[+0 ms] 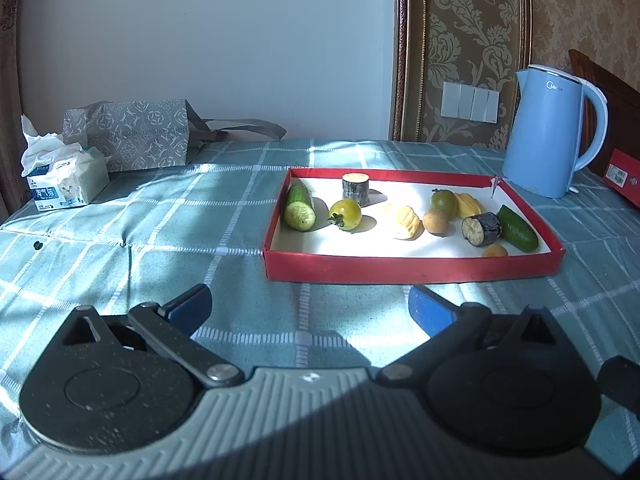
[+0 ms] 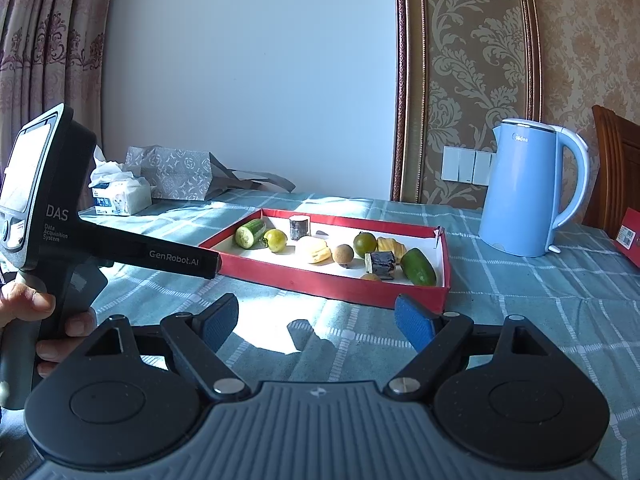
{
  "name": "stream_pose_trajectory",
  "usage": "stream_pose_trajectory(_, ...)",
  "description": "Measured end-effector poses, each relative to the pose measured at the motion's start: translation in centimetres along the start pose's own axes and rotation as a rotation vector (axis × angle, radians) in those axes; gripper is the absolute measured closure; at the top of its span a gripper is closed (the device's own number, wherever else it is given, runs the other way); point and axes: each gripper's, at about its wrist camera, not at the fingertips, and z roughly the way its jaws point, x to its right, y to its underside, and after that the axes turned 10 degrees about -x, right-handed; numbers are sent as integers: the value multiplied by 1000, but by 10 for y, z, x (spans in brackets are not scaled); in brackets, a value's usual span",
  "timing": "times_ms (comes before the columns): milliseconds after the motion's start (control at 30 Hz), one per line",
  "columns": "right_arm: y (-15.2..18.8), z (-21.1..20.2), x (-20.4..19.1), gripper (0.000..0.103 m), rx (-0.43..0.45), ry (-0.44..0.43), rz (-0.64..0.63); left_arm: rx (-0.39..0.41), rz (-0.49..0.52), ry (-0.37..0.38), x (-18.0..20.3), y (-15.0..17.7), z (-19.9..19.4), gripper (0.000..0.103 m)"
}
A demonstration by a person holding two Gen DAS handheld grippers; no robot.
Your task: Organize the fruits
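A surface (image 1: pixel 100 248) under a teal checked cloth carries everything. At its far right stands a blue electric kettle (image 1: pixel 548 132), upright, handle to the right. At the far left a grey patterned bag (image 1: pixel 132 136) lies beside a tissue pack (image 1: pixel 64 184).

In the middle sits the red tray (image 1: pixel 400 266), a shallow rectangular box lined white, long axis running left to right. In it, from the left: a cut cucumber piece (image 1: pixel 300 208) lying with its sliced face toward the near side and its length running away; an upright eggplant stub (image 1: pixel 355 188); a green tomato (image 1: pixel 346 214); a pale ridged fruit (image 1: pixel 406 222); a small brown round fruit (image 1: pixel 438 221); a second green tomato (image 1: pixel 443 202); a cut eggplant piece (image 1: pixel 482 229) on its side, cut face to the left; and a whole cucumber (image 1: pixel 518 229) angled from far left to near right.

The left gripper (image 1: pixel 310 306) hangs just short of the tray's near wall, fingers spread wide and empty. The right gripper (image 2: pixel 316 320) is likewise wide open, holding nothing, near the tray's near right corner. A hand (image 2: pixel 36 320) grips the left tool's handle.
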Motion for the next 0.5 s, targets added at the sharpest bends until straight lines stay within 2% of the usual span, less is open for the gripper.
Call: stream_pose_trajectory(500, 1, 0, -1, 17, 0, -8, 6, 0, 32, -15, 5, 2, -1, 0)
